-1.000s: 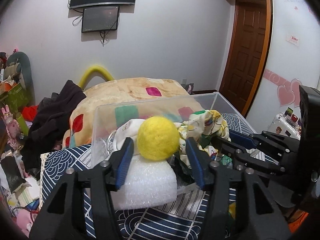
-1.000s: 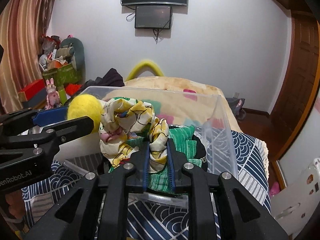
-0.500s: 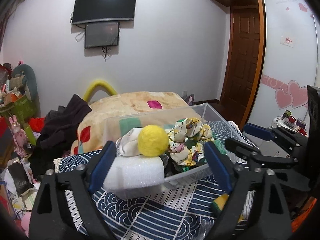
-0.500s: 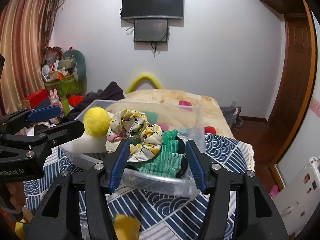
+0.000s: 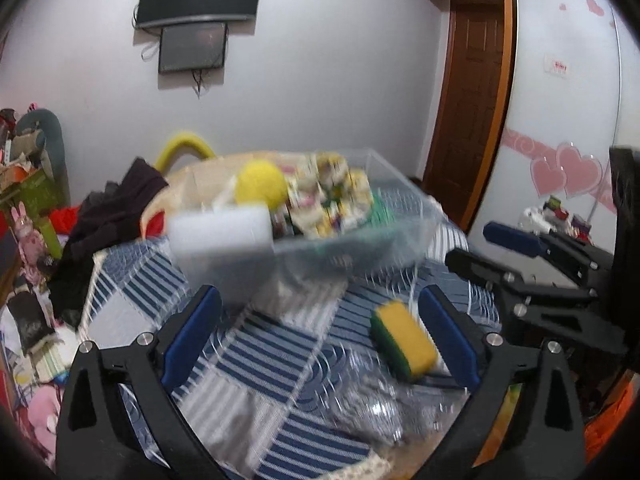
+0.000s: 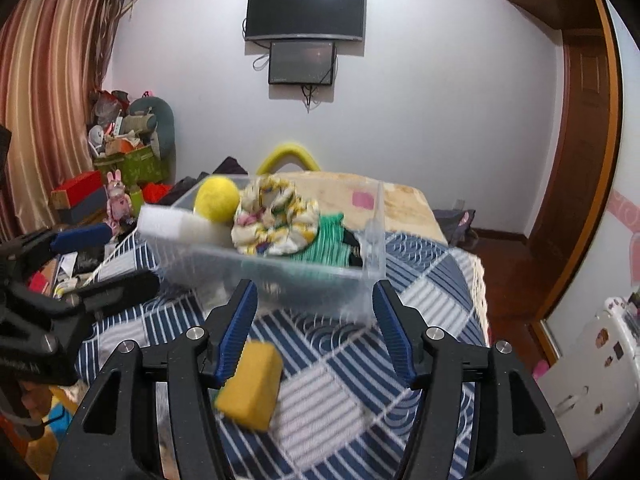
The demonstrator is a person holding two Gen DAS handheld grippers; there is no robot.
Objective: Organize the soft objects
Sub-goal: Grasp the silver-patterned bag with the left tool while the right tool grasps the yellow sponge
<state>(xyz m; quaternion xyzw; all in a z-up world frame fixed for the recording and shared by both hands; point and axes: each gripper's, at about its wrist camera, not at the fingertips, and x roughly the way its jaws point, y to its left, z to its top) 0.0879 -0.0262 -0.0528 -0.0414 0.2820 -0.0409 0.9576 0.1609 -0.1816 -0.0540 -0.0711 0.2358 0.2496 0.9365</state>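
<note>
A clear plastic bin sits on the blue patterned cloth and holds a yellow ball, a white foam block, a floral scrunchie and a green knit cloth. A yellow-green sponge lies on the cloth in front of the bin. My left gripper is open and empty, back from the bin. My right gripper is open and empty, with the sponge by its left finger.
The patterned cloth covers the table. A beige blanket and dark clothes lie behind the bin. Clutter and boxes stand at the left. A wooden door is at the right. Crinkled clear plastic lies near the sponge.
Both grippers opened and pulled back from the bin, leaving the yellow ball and the scrunchie inside it. The sponge on the cloth has come into view.
</note>
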